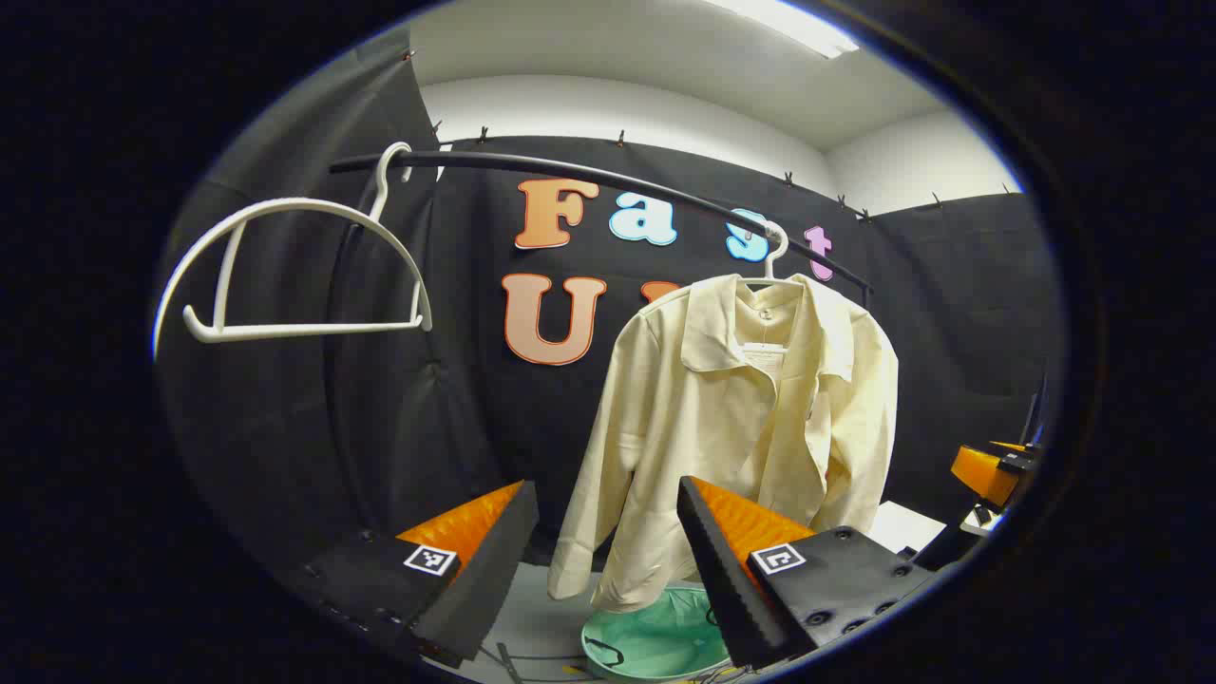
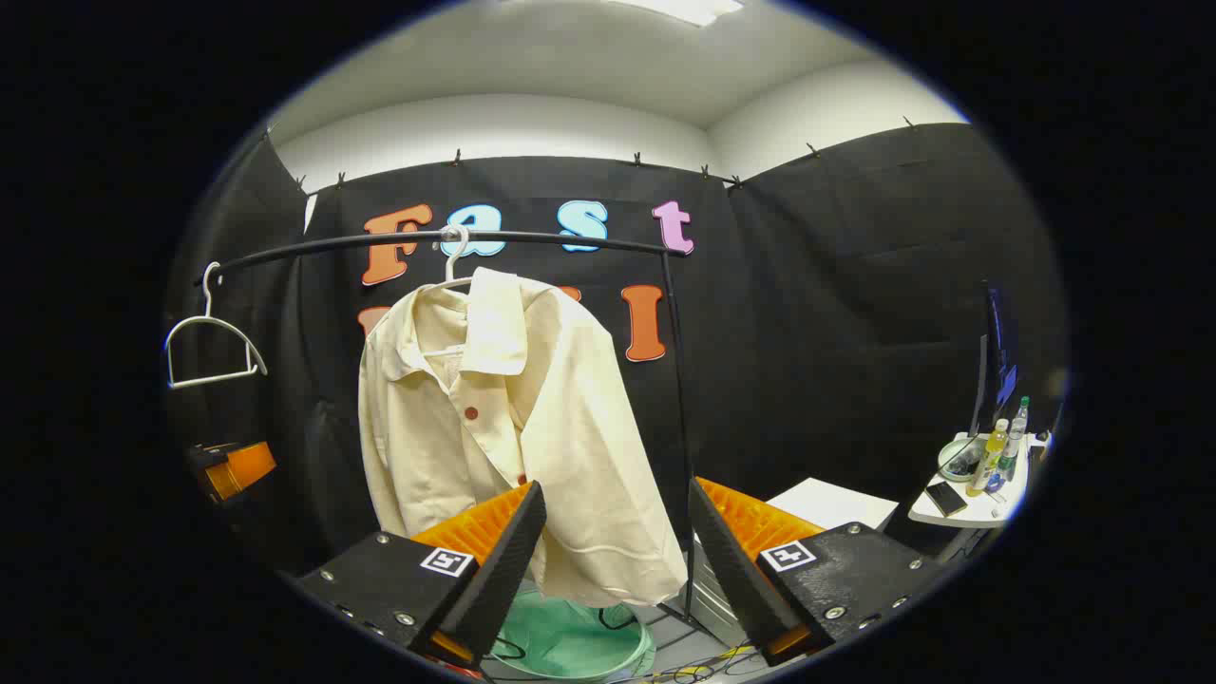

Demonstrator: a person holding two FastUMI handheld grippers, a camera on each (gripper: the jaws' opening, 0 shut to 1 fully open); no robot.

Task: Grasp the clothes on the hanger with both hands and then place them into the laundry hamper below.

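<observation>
Cream shirt [image 1: 750,418] hangs on white hanger [image 1: 774,249] from black rail [image 1: 589,176], at 12 o'clock ahead of left hand-held gripper [image 1: 608,532], fingers spread, nothing between. Green hamper [image 1: 655,641] below shirt hem. Empty white hanger [image 1: 294,266] at 10 o'clock. Right hand-held gripper [image 2: 617,537] spread, shirt [image 2: 503,427] at 11 o'clock. Side bench [image 2: 978,499] with bottles [image 2: 997,442] at 3 o'clock.
</observation>
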